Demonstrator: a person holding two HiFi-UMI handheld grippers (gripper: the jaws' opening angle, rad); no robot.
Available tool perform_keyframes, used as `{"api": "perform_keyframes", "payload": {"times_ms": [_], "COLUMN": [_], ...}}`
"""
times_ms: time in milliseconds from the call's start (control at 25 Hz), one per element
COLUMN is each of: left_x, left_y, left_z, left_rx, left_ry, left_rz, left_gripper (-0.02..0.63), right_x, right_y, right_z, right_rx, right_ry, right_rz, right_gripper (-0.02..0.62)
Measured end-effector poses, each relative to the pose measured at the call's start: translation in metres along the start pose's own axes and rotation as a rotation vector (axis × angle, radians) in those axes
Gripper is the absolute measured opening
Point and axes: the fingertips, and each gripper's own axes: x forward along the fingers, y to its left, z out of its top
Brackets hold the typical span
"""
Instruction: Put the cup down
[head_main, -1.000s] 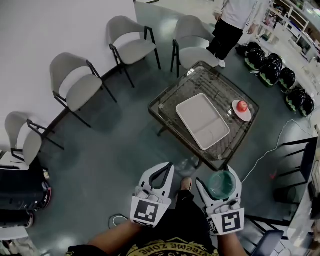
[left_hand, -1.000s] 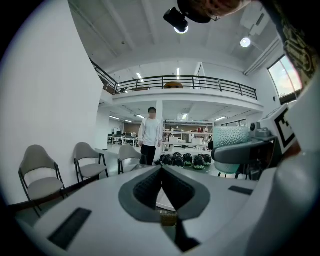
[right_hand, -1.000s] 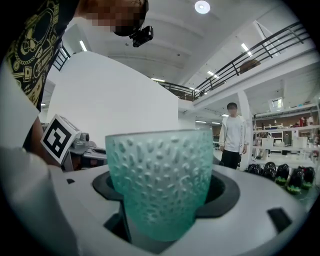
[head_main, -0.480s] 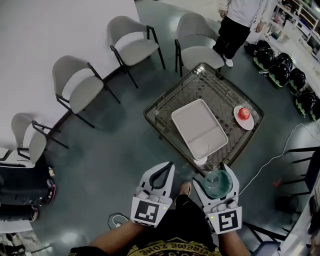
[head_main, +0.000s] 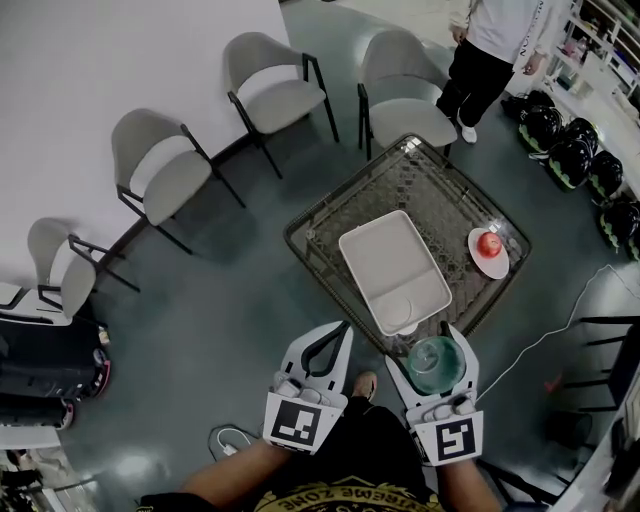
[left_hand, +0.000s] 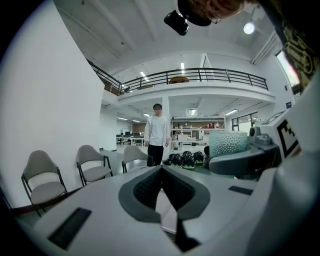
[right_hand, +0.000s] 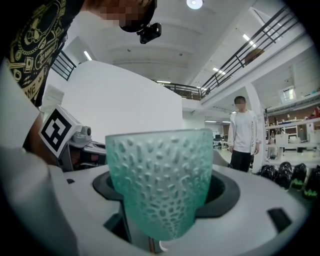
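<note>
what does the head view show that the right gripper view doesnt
Head view only: the glass table with its white tray and a plate bearing a red fruit. Right gripper view only: the ceiling lights and a balcony railing. Both: the green cup held by the right gripper, tongs closed on it, and a person in a white top standing beyond.

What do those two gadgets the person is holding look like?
The left tool and right tool are pale grey shells with dark padded jaws, each carrying a cube with black-and-white square markers. The person wears a black shirt with gold lettering.
</note>
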Motion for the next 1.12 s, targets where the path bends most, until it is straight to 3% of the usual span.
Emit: {"api": "perform_keyframes", "payload": {"times_ms": [200, 480, 1120], "left_x": [0.01, 0.032, 0.098], "left_y": [0.001, 0.003, 0.026], "left_z": [-0.004, -0.019, -0.102], "left_rx": [0.011, 0.011, 0.025], "left_ry": [0.005, 0.033, 0.146], "left_rz": [0.009, -0.024, -0.15], "left_gripper": [0.006, 0.006, 0.006], "right_x": [0.011, 0.03, 0.087], "right_y": [-0.003, -0.018, -0.029], "right_z": [-0.01, -0.021, -0.088], "right_rx": [0.046, 0.005, 0.093], "right_ry": [0.018, 0.029, 0.112], "right_rz": [0.024, -0.008, -0.109], "right_gripper": [0.38, 0.38, 0.382]}}
